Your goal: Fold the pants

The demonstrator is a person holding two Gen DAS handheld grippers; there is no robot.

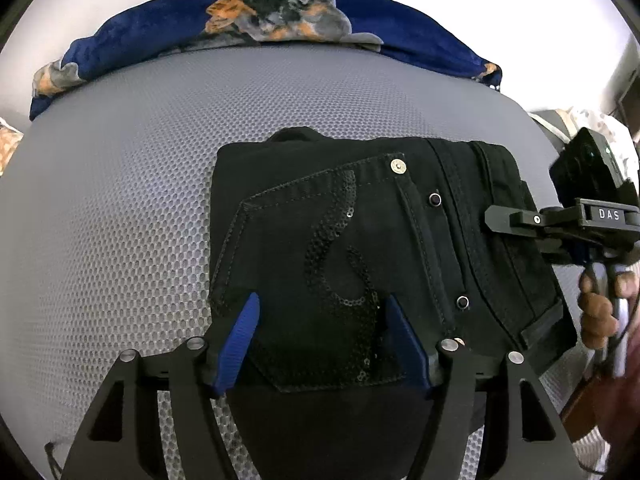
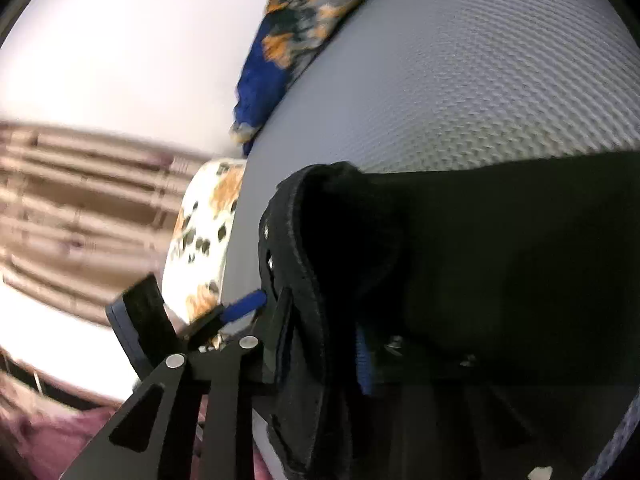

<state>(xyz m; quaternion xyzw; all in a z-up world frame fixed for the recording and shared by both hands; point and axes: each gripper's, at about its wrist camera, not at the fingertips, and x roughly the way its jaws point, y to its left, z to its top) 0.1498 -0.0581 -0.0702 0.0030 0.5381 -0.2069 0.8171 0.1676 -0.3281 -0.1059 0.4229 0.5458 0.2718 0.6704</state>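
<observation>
Black jeans (image 1: 360,220) lie folded into a compact rectangle on a grey mesh mattress (image 1: 140,200), back pocket with a sequin pattern facing up. My left gripper (image 1: 320,340) hovers over the near part of the pocket. It is open, and its blue pads (image 1: 240,336) stand wide apart on either side of the sequins. My right gripper (image 1: 516,218), held by a hand (image 1: 600,308), comes in from the right at the jeans' waistband edge. In the right wrist view the thick folded edge of the jeans (image 2: 304,280) sits between the right gripper's (image 2: 308,320) blue pads (image 2: 246,306), pinched there.
A blue blanket (image 1: 160,28) with orange and grey patches lies along the mattress's far edge. A white cloth with orange and dark spots (image 2: 204,232) sits beside the mattress. Blurred brown wooden furniture (image 2: 80,200) and a white wall lie beyond.
</observation>
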